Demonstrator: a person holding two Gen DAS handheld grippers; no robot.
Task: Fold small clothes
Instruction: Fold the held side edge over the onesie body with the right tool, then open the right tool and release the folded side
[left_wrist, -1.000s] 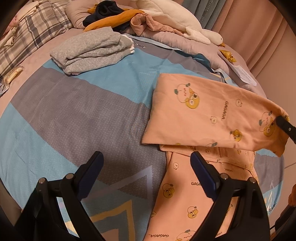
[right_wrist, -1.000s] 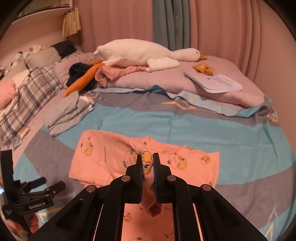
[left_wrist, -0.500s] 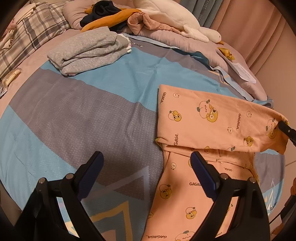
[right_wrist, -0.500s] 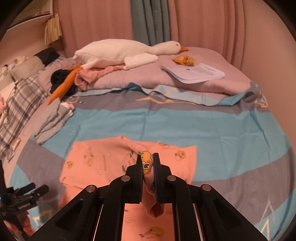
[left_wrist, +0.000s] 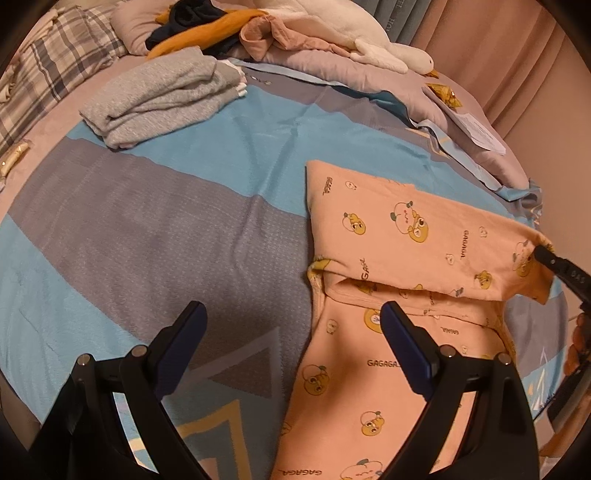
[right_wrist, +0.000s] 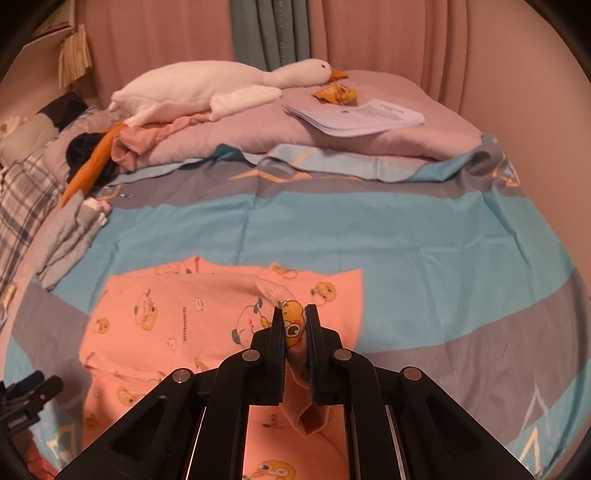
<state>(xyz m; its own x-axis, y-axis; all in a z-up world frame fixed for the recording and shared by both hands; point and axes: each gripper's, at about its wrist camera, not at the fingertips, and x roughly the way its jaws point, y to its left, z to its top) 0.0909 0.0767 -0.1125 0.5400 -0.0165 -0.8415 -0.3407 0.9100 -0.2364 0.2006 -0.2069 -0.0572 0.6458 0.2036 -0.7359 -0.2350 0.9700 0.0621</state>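
Observation:
Peach baby pants printed with cartoon ducks lie on the striped blue and grey bedspread. One leg is folded across the other. My right gripper is shut on the cuff of that folded leg and holds it just above the cloth; it also shows at the right edge of the left wrist view. The same pants fill the lower middle of the right wrist view. My left gripper is open and empty above the bedspread, left of the lower leg.
A folded grey garment lies at the back left. A white goose plush, papers, loose orange and dark clothes and a plaid blanket lie along the head of the bed.
My right gripper has carried the cuff rightward and lower, so the folded leg has laid down flatter across the other leg. My left gripper has stayed open, with its view drifting slightly.

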